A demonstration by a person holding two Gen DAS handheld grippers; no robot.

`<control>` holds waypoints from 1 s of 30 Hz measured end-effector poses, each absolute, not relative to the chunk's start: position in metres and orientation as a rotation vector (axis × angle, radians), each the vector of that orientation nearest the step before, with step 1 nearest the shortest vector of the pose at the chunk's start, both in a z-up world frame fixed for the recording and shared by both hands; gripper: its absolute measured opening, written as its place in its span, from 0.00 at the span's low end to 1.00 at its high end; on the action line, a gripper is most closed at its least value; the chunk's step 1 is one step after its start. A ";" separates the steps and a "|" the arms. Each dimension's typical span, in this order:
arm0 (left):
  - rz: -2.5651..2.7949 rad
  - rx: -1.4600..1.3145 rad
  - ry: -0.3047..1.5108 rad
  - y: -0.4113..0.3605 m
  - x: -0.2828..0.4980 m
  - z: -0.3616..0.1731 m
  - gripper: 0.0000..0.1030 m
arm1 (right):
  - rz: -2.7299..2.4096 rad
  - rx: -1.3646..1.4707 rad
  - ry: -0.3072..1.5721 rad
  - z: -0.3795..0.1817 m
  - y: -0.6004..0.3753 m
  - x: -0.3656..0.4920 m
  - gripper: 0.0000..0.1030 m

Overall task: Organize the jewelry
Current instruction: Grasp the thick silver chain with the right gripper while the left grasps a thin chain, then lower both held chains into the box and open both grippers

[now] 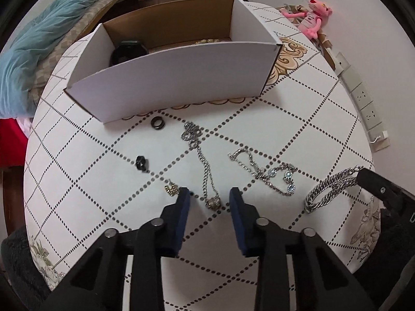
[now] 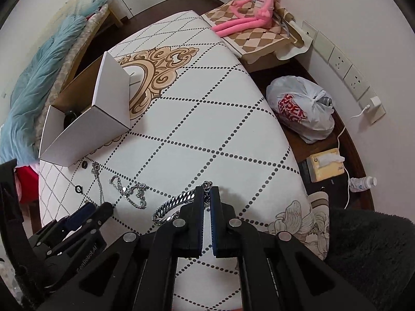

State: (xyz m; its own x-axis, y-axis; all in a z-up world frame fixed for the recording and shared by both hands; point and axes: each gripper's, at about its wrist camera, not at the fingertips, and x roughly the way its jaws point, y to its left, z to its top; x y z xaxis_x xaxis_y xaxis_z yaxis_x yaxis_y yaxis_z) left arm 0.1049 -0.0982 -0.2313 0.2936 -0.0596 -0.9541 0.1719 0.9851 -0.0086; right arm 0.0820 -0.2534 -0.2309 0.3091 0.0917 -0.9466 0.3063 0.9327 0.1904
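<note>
My left gripper [image 1: 209,194] is open, its fingers on either side of the pendant of a silver chain necklace [image 1: 205,165] lying on the table. A gold piece [image 1: 171,189] lies just left of it. Two black rings [image 1: 158,123] [image 1: 141,163] and a crystal chain [image 1: 269,173] lie nearby. My right gripper [image 2: 206,191] is shut on the thick silver chain bracelet [image 2: 171,208], which also shows in the left wrist view [image 1: 329,191]. A white cardboard box [image 1: 176,77] holds a black item [image 1: 127,50] and beads.
The quilted table cover [image 2: 207,129] ends at the right, above a plastic bag [image 2: 301,108], tissue box [image 2: 324,164] and bottle. A pink plush toy [image 2: 254,7] sits at the back. A bed with blue blanket [image 1: 39,46] is left.
</note>
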 end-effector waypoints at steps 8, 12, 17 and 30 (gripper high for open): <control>-0.202 0.063 1.249 -0.097 0.102 -0.229 0.07 | -0.129 0.379 1.252 -0.227 -0.250 0.081 0.04; -0.228 0.032 1.227 -0.088 0.094 -0.213 0.07 | -0.096 0.391 1.236 -0.215 -0.245 0.082 0.05; -0.248 0.019 1.168 -0.076 0.087 -0.181 0.05 | -0.039 0.387 1.200 -0.189 -0.236 0.086 0.04; -0.308 -0.075 1.074 -0.052 0.095 -0.114 0.05 | 0.049 0.401 1.107 -0.132 -0.221 0.101 0.04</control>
State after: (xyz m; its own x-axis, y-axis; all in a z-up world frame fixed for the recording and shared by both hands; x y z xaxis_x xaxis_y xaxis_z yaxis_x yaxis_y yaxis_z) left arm 0.0951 -0.0521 -0.1138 0.4387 -0.2839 -0.8526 0.2111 0.9548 -0.2093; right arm 0.1005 -0.2213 -0.1320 0.4543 0.2356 -0.8591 0.1591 0.9274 0.3385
